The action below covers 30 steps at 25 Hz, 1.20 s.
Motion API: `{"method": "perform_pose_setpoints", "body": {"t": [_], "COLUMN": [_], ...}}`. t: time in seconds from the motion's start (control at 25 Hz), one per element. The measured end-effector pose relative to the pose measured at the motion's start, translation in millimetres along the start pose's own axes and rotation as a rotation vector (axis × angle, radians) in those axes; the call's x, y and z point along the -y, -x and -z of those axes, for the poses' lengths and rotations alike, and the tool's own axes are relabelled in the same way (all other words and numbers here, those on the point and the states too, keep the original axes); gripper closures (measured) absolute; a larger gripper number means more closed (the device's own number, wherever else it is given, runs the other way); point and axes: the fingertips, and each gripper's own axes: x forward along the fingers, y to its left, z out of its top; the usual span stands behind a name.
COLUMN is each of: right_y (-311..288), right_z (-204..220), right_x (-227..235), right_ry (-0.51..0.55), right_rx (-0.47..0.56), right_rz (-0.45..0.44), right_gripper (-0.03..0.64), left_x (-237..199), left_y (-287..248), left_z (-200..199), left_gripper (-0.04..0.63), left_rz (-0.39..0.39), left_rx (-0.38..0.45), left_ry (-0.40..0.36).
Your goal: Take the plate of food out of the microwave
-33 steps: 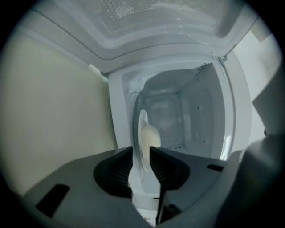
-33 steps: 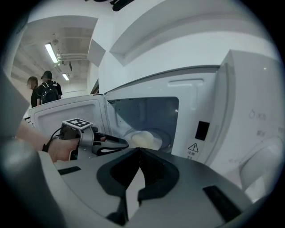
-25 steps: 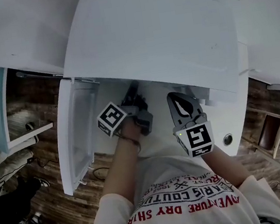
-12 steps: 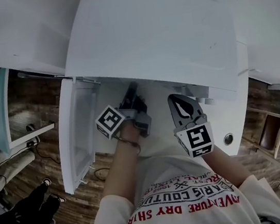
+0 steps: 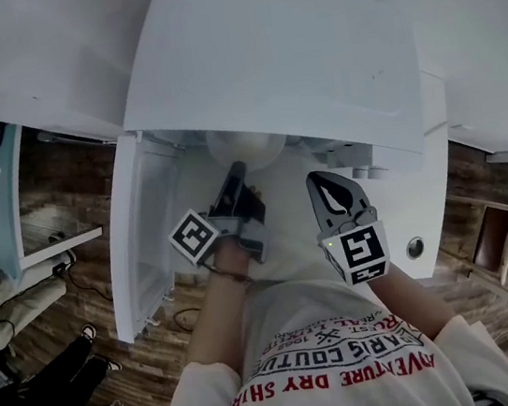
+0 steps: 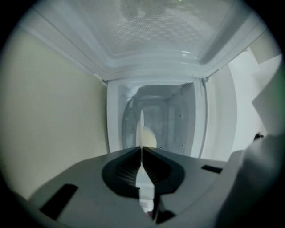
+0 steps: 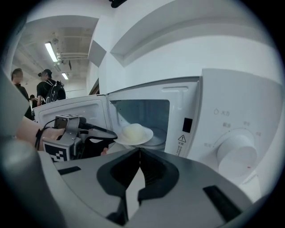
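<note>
The white box-shaped microwave [image 5: 280,61] fills the scene in front of us, with its white door [image 5: 148,251] swung wide to our left, so the cavity mouth is clear. The round white plate [image 7: 133,133] sits level at that mouth. We judge it to be partly past the front frame, though we cannot tell how much of it is still inside. It carries a pale, dome-shaped mound of food [image 7: 132,130] near its centre. Our left tongs [image 5: 235,174] are pinching the near rim of the plate, pads tight on both faces of its thin edge. From these tongs the plate runs straight ahead into the cavity. Seen along the jaws it is edge-on, a thin white line [image 6: 141,129] with the food [image 6: 150,138] bulging from one side. Our right tongs [image 7: 139,150] are pressed together with nothing in them. They hang in front of the control panel side, well apart from the plate, which lies ahead of them and to their left. We think the next move depends on the left side alone. It means drawing straight back toward us along the line of the left tongs while keeping the plate flat, since a one-sided rim grip could let the far edge droop.
</note>
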Motion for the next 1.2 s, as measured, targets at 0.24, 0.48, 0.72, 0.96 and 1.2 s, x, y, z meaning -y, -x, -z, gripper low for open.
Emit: {"method": "perform_pose_setpoints", "body": {"t": [0.24, 0.48, 0.72, 0.96, 1.2], "right_y": [13.7, 38.7, 70.4, 100.9, 128.9], "right_z": [-4.4, -5.9, -6.3, -10.5, -22.2], "right_x": [-5.6, -16.4, -20.3, -12.1, -5.3], "right_ry": [0.003, 0.007, 0.010, 0.008, 0.001], "right_rx": [0.031, 0.071, 0.114, 0.168, 0.238], "right_rz": [0.003, 0.006, 0.015, 0.055, 0.089], "right_gripper": [0.606, 0.604, 0.606, 0.606, 0.606], "left_x": [26.7, 41.6, 60.2, 79.7, 104.0], "left_y": [29.8, 67.2, 100.6, 124.3, 131.4], "left_z": [15.8, 36.8, 64.7, 90.9, 110.2], "left_gripper": [0.580, 0.578, 0.580, 0.580, 0.579], "left_rz": [0.041, 0.056, 0.094, 0.132, 0.177], "left_rx": [-0.019, -0.021, -0.025, -0.041, -0.052], "left_ry": [-0.046, -0.076, -0.066, -0.085, -0.157]}}
